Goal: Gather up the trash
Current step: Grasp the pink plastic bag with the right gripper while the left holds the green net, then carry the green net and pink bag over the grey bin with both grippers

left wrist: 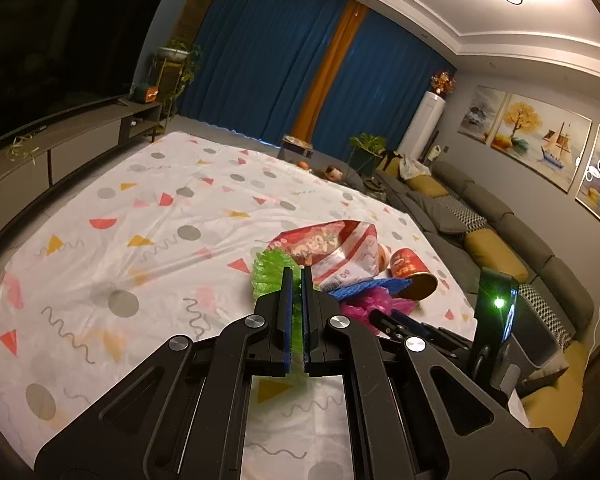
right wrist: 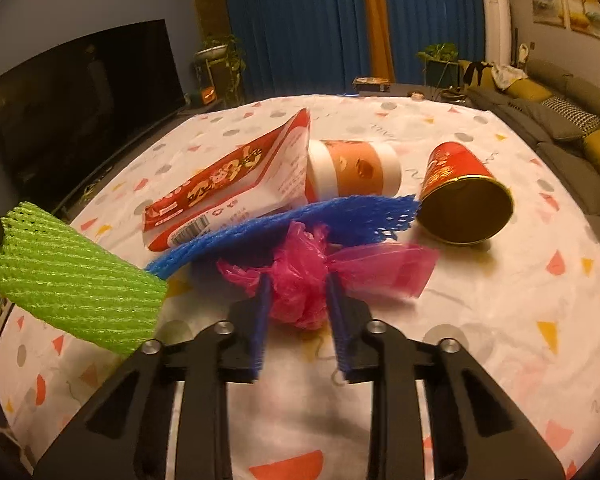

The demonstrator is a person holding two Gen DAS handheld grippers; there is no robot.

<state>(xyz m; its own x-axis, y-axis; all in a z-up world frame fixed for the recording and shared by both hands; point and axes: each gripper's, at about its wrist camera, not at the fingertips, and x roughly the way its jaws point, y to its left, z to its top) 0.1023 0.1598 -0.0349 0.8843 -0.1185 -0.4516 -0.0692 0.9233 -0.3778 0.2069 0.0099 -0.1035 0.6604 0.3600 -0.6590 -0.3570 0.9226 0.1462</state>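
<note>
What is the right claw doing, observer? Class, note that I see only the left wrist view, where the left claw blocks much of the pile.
Observer: The right claw is open, its fingers on either side of the crumpled pink plastic bag.
Operator: What is behind the red-and-white snack bag?
Observer: A white paper cup with an orange band, lying on its side.
Operator: And the green foam net sleeve?
Observer: It juts in from the left edge, flat and ribbed.
</note>
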